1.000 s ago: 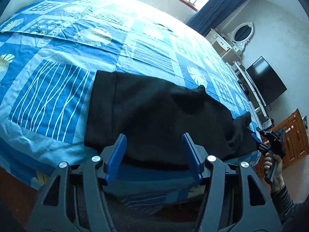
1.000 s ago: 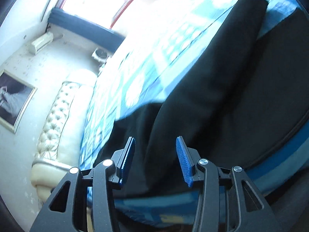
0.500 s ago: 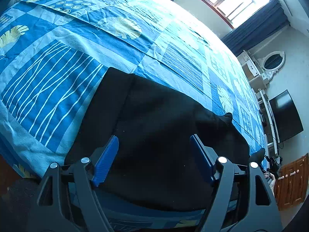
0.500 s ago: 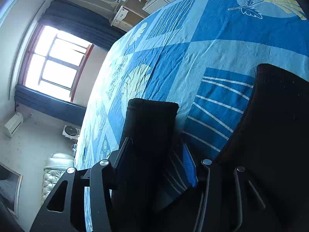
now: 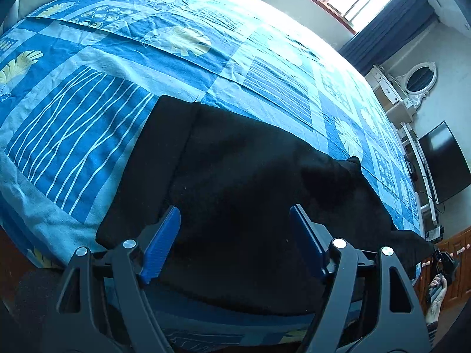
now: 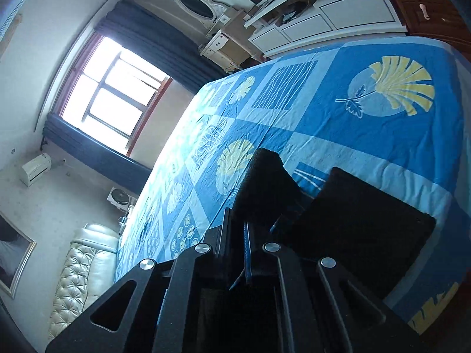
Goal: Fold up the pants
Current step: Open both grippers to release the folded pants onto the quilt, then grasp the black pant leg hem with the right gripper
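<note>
Closest in, at the near edge of the bed (image 5: 88,58): left gripper (image 5: 235,241) hanging just above the black pants (image 5: 241,176), blue fingers (image 5: 160,245) spread wide apart, nothing between them. Black pants lying flat on the blue bedspread, along that near edge, waist band toward the left end, legs running off to the right. Looks already folded once the long way, one leg on top of the other, though too dark to be sure.

Farther along, at the right end of the bed: right gripper (image 6: 237,250) pinched tight on a leg end of the pants (image 6: 265,182), jaws almost touching with black cloth squeezed between. That leg end lifted up off the bed; second leg end (image 6: 362,217) lying flat just beside it.

Probably about the middle of the job. Left to do: bring the leg ends over to the waist, lay them down, smooth flat.

Far off: window, dresser, TV.
</note>
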Motion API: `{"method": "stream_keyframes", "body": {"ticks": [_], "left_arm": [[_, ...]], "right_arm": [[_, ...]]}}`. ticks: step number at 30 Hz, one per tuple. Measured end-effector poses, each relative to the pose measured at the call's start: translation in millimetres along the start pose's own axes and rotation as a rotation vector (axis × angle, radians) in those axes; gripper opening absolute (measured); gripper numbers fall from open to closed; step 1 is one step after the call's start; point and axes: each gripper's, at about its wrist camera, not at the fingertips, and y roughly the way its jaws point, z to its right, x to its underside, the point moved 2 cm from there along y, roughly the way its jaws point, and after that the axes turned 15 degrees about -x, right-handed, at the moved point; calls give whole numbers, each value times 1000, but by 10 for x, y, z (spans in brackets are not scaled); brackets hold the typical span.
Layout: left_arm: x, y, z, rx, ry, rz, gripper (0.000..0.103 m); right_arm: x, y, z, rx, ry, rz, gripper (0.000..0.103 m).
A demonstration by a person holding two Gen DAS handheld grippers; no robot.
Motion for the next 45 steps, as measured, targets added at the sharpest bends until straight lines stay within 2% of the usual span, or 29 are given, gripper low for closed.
{"method": "stream_keyframes", "body": {"ticks": [3, 7, 10, 13, 15, 17, 18, 21, 22, 23, 24, 28, 31, 32, 33, 34, 38, 41, 43, 44, 45], "left_arm": [[23, 37, -19, 22, -17, -24, 76], [32, 54, -3, 13, -11, -24, 76], [41, 47, 16, 19, -4, -22, 76], [51, 48, 45, 13, 11, -23, 76], [61, 44, 68, 11, 25, -22, 76], [64, 51, 75, 10, 29, -21, 76], [66, 57, 76, 9, 27, -21, 76], [74, 85, 85, 0, 25, -24, 77], [73, 94, 90, -5, 27, -24, 77], [75, 93, 92, -11, 29, -22, 77], [80, 90, 98, -16, 30, -21, 77], [108, 78, 99, -32, 20, -20, 77], [130, 81, 80, -40, 4, -25, 77], [133, 83, 79, -44, 3, -25, 77], [134, 85, 80, -48, 2, -26, 77], [135, 86, 85, -52, 3, -26, 77], [147, 112, 128, -74, 17, -31, 77], [172, 137, 172, -85, 37, -36, 77], [183, 129, 199, -98, 61, -27, 77], [188, 123, 203, -100, 68, -24, 77], [191, 118, 203, -99, 71, -22, 77]], "right_arm": [[102, -258, 381, 70, 64, -4, 6], [343, -272, 848, 113, 174, -14, 6], [393, -155, 934, 110, 164, -25, 6], [342, -217, 899, 131, 153, -43, 9], [272, -348, 763, 238, 75, -39, 17], [126, -422, 603, 313, -47, -14, 20], [46, -404, 522, 318, -102, -19, 24], [-176, -128, 335, 249, -221, -106, 39], [-239, 18, 269, 231, -269, -147, 41], [-289, 180, 234, 225, -305, -200, 50], [-338, 331, 221, 231, -335, -239, 54], [-455, 757, 265, 261, -370, -326, 54], [-444, 965, 374, 215, -312, -415, 51], [-408, 1019, 396, 246, -324, -446, 31], [-382, 1040, 395, 268, -347, -461, 23], [-379, 1028, 371, 274, -373, -454, 20], [-507, 879, 320, 290, -380, -313, 11], [-456, 981, 508, 342, -344, -327, 12], [-489, 940, 557, 328, -290, -289, 18], [-518, 883, 574, 320, -245, -265, 28], [-532, 816, 569, 306, -218, -243, 30]]}}
